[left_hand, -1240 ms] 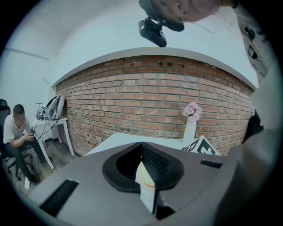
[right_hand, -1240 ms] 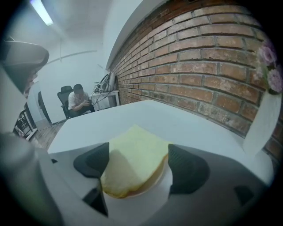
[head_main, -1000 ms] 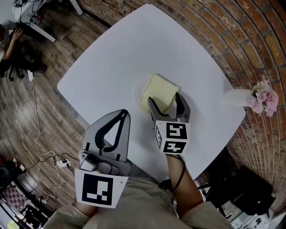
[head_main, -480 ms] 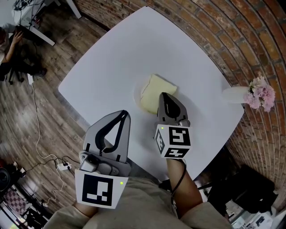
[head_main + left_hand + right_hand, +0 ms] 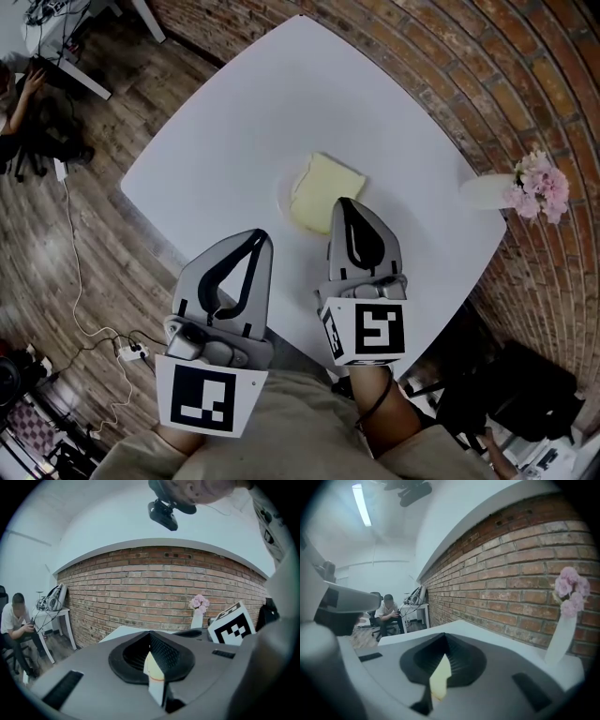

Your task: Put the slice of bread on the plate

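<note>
Right tool (image 5: 345,204), jaws just closing empty, is hanging over bread (image 5: 319,187); left tool (image 5: 255,236) sitting shut; vase (image 5: 483,192) hugging desk (image 5: 281,103) edge.

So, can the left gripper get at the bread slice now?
Probably yes: only bare table lies between the left gripper and the bread slice; the right gripper sits beside that path, not across it.

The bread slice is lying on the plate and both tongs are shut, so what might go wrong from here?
1. The right tongs hang shut close over the near edge of the bread slice; a dip could push it off the plate.
2. The flower vase stands near the right edge of the table; a wide swing could knock it off.
</note>
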`<state>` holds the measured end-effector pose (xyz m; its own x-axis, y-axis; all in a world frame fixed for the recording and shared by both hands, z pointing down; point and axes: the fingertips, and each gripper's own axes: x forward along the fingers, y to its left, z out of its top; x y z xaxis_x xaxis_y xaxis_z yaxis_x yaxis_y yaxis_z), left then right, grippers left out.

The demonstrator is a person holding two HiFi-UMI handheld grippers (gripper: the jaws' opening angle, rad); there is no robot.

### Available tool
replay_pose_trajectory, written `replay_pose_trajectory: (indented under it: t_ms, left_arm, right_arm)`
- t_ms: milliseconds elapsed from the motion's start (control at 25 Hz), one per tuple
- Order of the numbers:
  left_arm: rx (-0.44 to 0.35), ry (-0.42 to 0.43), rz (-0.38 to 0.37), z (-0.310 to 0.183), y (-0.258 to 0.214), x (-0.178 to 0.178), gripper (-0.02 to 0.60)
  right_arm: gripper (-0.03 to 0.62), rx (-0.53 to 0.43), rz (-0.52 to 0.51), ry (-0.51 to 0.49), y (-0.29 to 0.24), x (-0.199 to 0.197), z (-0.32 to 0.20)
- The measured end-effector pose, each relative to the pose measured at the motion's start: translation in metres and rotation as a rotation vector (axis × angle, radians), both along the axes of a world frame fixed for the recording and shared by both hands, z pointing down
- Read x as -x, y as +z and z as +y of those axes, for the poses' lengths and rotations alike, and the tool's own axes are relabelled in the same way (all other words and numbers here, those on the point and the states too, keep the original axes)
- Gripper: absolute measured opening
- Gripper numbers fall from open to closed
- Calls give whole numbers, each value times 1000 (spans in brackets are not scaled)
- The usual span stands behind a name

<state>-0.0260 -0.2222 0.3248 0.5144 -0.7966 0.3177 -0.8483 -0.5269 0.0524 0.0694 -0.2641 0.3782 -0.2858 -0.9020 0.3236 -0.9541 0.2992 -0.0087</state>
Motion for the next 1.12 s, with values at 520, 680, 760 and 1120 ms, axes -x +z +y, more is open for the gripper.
replay_pose_trajectory:
  t_ms: [520, 680, 760, 1120]
  left_arm:
    - [-39, 42, 23, 22, -18, -6, 9]
    - [-48, 65, 27, 32, -23, -12, 9]
    - [-56, 75, 30, 37, -26, -14, 9]
    - [-78, 115, 40, 62, -38, -22, 9]
  right_arm:
    - [6, -125, -2, -5, -78, 12, 58]
    - [6, -140, -11, 4, -91, 13, 78]
    - [6, -151, -17, 7, -96, 14, 87]
    - [6, -172, -24, 18, -109, 14, 117]
